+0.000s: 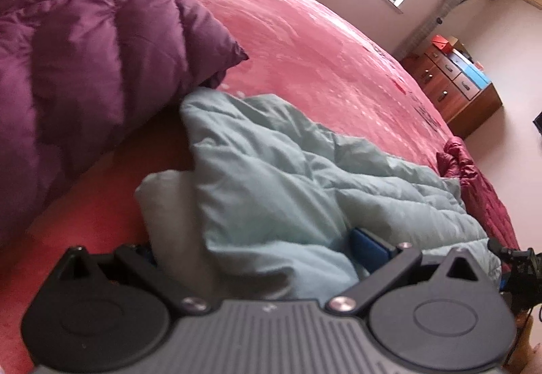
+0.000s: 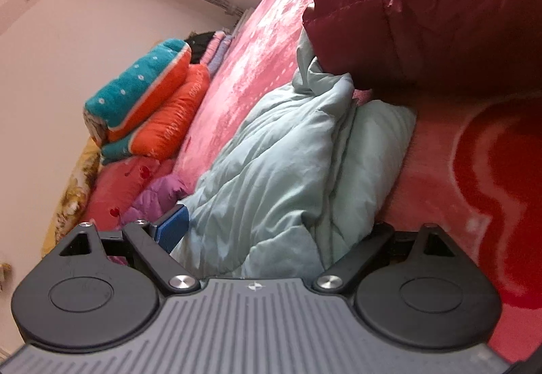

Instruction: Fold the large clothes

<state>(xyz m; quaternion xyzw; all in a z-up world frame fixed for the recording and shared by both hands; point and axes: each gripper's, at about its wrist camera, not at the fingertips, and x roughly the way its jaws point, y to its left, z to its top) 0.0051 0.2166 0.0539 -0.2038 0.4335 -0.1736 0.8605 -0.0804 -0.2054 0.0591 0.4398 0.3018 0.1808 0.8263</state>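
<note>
The pale green quilted jacket (image 1: 271,177) lies crumpled on the pink bed (image 1: 321,45). Its near folds bunch between the fingers of both the left hand-held gripper (image 1: 254,258) and right hand-held gripper (image 2: 271,238), each spread wide around the fabric; whether they pinch it I cannot tell.

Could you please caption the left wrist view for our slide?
Left gripper bites into a crumpled pale green garment on a pink bed, purple down jacket alongside.

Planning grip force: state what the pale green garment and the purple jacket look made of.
Pale green garment: matte, soft woven fabric, possibly cotton, lightly padded; dull surface, fine crumpled creases. Purple jacket: glossy synthetic shell, likely nylon or polyester, puffy filling; sheen on stitched quilted channels.
</note>
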